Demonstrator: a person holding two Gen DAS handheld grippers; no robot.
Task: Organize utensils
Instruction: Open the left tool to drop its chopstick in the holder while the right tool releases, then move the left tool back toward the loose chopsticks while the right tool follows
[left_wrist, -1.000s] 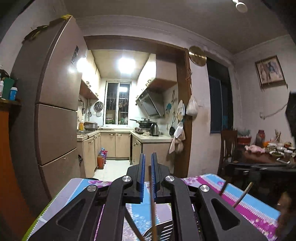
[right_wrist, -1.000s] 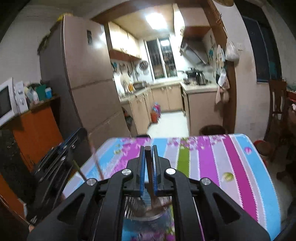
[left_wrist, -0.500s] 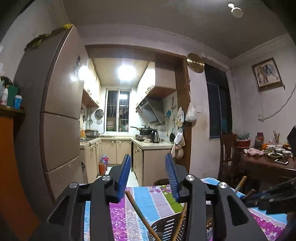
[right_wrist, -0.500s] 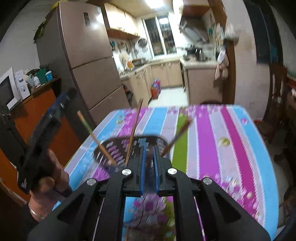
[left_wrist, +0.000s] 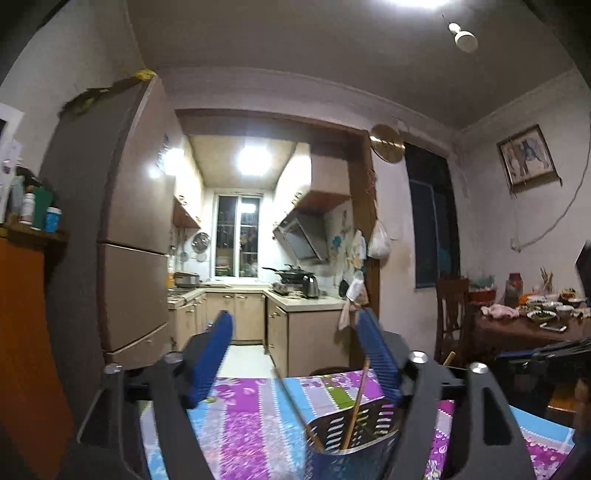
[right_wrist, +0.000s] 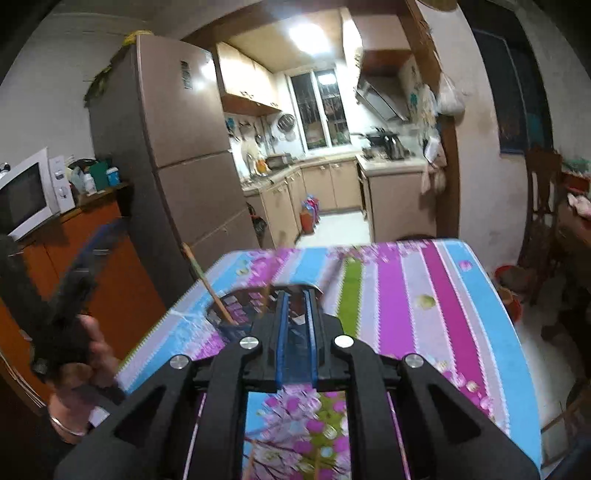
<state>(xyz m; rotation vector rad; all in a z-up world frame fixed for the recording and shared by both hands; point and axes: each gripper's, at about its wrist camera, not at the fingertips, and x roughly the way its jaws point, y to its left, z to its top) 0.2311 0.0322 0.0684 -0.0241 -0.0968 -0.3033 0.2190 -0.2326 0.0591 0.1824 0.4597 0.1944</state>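
Left tool (left_wrist: 295, 354) was spread wide, blue pads far apart, nothing between them. In its view the perforated metal holder (left_wrist: 351, 428) sat at lower center-right of the frame on the striped floral desk (left_wrist: 240, 417). Chopsticks (left_wrist: 356, 402) stood tilted inside the holder, leaning in different directions. One more stick tip showed right of the right pad.

Right tool (right_wrist: 295, 314) had its blue pads set close with a narrow gap. The view was blurred, so I could not tell whether anything was pinched there. In the right wrist view the holder (right_wrist: 236, 310) appeared at center, partly hidden behind the tool's tips, on the near left part of the desk (right_wrist: 424, 288). One chopstick (right_wrist: 207, 284) leaned out toward the upper left. The left tool (right_wrist: 99, 243) was at the left edge of that frame, beside the desk, gripped by a hand (right_wrist: 92, 354).

Fridge (right_wrist: 184, 155) stood behind the desk at upper left, microwave (right_wrist: 29, 192) at far left. A kitchen showed through the doorway in both views.
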